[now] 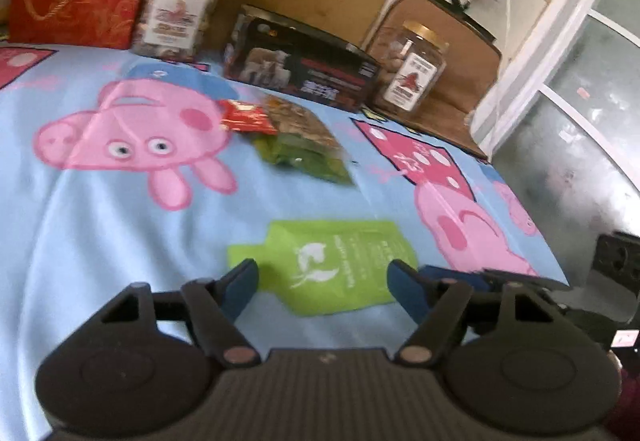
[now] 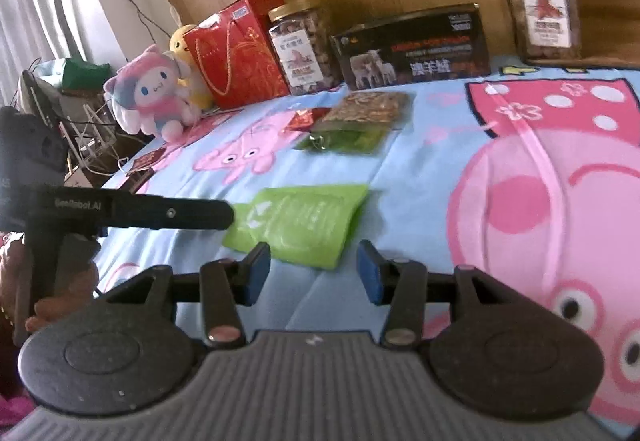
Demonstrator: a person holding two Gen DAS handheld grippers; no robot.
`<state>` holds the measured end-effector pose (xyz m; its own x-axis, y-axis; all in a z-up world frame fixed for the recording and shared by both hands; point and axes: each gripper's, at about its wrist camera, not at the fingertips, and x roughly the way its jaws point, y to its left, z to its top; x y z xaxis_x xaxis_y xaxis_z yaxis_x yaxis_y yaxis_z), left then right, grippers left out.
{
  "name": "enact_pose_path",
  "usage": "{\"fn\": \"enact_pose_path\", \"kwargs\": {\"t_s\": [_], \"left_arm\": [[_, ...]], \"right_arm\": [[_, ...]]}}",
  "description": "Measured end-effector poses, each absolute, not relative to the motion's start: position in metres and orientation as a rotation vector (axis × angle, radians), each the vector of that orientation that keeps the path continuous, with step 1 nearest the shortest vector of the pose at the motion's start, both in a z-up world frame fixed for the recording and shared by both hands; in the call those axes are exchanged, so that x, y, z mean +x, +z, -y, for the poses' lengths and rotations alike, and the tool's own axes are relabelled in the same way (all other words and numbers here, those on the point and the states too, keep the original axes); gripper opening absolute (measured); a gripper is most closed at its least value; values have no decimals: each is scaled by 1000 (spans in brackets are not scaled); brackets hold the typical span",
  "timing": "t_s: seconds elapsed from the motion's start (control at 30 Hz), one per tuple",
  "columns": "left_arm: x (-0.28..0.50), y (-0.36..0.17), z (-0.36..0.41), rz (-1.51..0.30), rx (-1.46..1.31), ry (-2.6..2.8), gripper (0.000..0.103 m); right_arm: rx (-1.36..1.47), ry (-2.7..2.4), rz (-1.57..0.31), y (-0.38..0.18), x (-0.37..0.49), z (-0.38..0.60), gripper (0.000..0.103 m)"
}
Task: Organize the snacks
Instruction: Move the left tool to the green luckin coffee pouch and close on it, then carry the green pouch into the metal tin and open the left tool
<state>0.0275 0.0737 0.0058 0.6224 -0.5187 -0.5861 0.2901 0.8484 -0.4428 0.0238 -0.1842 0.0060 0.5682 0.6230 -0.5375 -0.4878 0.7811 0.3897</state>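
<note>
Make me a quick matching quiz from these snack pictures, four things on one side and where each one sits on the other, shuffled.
Things:
1. green pouch
2. red gift bag
3. black box
4. plush toy

Places:
A. between the two nut jars at the headboard
B. at the bed's edge, beside the gift bag
C. flat on the blanket, nearest both grippers
D. right beside the gold-lidded jar that stands on the blanket

Pairs: 1-C, 2-D, 3-A, 4-B

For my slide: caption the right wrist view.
Open right gripper hovers near a green pouch on cartoon bedding.
</note>
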Motion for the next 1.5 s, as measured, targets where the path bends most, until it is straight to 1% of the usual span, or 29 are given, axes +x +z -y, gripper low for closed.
{"fn": "enact_pose_path", "kwargs": {"t_s": [0.03,0.1,0.17,0.23,0.3,0.37,0.53,0.67,0.8,0.87,0.97,1.1,1.13,1.17,1.2,1.23,1.27,1.3,1.33,1.4,1.5], "left_arm": [[30,6,-70,-776,-341,-498,66],[35,3,-63,-815,-422,-595,62],[34,2,-55,-818,-421,-608,62],[33,2,-53,-788,-384,-577,65],[35,-3,-61,-792,-433,-608,64],[39,-6,-75,-822,-517,-617,62],[29,-7,-115,-857,-641,-573,62],[26,-17,-121,-893,-739,-576,62],[32,-22,-115,-878,-802,-546,64],[33,-22,-116,-874,-814,-536,64],[33,-23,-117,-866,-813,-540,64],[31,-22,-119,-840,-789,-547,64],[31,-21,-118,-830,-781,-550,61],[31,-21,-117,-825,-770,-555,61],[31,-21,-115,-823,-765,-560,54],[31,-21,-114,-823,-761,-563,43],[31,-20,-112,-821,-757,-575,37],[32,-18,-111,-816,-754,-592,28],[32,-16,-110,-813,-753,-607,20],[32,-7,-108,-799,-739,-626,19],[36,7,-112,-766,-720,-641,19]], "right_arm": [[199,659,-710,6,25,179,53],[162,639,-698,7,25,168,54],[169,655,-701,7,24,164,52],[291,715,-743,4,29,169,50],[395,783,-767,-1,34,174,30],[452,803,-781,-4,37,175,30],[333,758,-730,10,36,181,33],[320,737,-714,24,67,191,33],[322,788,-787,13,112,178,33],[315,828,-857,3,121,169,33],[345,896,-885,1,107,166,33],[401,897,-875,-1,73,175,33],[423,887,-884,-4,68,177,32],[445,883,-887,-7,63,179,29],[475,893,-896,-10,61,181,13],[517,908,-915,-14,59,181,13],[546,908,-916,-16,59,180,13],[557,908,-911,-15,58,178,13],[559,908,-900,-13,58,176,13],[564,911,-887,-7,61,173,8],[591,916,-865,4,68,171,7]]}}
